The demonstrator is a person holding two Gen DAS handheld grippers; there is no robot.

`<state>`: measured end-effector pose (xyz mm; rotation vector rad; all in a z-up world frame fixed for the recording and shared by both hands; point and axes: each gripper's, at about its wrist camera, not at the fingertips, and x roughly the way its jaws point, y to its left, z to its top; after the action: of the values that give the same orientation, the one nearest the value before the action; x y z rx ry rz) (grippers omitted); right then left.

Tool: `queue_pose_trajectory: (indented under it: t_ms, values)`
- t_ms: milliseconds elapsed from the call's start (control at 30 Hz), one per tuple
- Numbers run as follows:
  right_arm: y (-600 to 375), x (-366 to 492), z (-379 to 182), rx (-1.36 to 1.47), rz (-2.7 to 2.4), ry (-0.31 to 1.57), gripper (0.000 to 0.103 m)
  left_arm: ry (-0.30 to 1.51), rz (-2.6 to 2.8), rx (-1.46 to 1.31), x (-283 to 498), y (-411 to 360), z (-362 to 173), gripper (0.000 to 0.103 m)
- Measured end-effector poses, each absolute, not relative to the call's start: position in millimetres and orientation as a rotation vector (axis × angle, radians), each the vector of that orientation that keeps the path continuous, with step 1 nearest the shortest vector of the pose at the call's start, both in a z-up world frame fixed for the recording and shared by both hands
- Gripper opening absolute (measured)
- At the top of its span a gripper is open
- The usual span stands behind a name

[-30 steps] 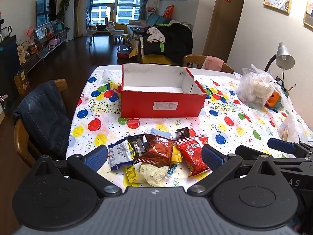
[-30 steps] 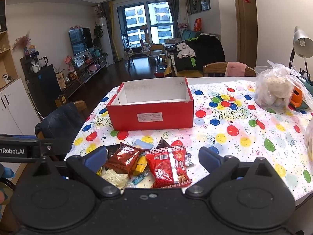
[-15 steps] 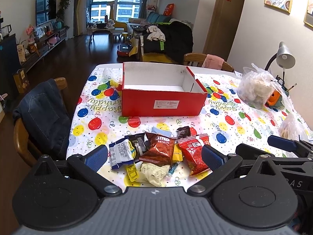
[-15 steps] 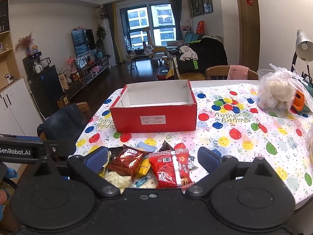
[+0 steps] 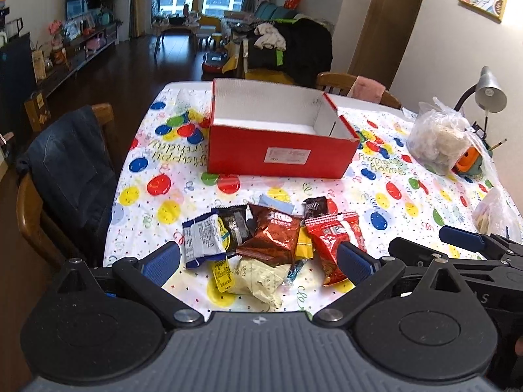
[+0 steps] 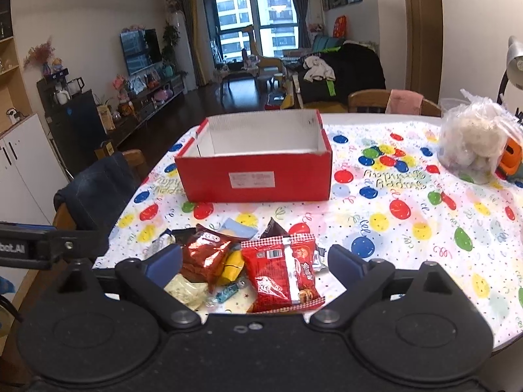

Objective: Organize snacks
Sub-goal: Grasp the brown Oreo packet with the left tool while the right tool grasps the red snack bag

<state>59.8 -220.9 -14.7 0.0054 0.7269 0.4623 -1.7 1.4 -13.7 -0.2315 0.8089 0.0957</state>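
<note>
Over the last second both cameras have eased slightly closer to the near table edge and tipped a little downward, so the pile of snack packets now sits lower and nearer between the fingers — but nothing in the pile itself has shifted. The left gripper (image 5: 258, 263) hangs with its jaws spread wide and nothing between them, and the right gripper (image 6: 255, 261) is likewise released and empty. The change reads as the start of an approach, not yet a grasp.

The snacks lie in a loose heap on the balloon-print birthday tablecloth (image 5: 408, 196), near the table's front edge: a glossy brown foil snack bag (image 5: 273, 236) overlaps a pale cream wrapper (image 5: 258, 277), a white-and-blue crinkled packet (image 5: 202, 238) lies at the left, and a red plastic biscuit packet (image 6: 282, 272) lies at the right, directly ahead of the right gripper. The open red cardboard box with a white interior (image 5: 278, 153) stands farther back, apart from the heap, and from these views appears empty.

So the sorting seems barely begun. The red packet looks the easiest first pick — it sits on top and at the edge of the heap.
</note>
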Motion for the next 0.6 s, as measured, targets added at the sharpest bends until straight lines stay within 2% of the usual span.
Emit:
queue_pose_trajectory:
  t_ms: [300,600]
  values:
    - [-222,96,-54,-0.046,0.469,0.825,0.088,0.937,0.159,-0.310,21,21,-47,0.102]
    - [-215,127,-89,-0.124,0.491,0.895,0.084,0.965,0.162,-0.298,45,18,-58,0.102]
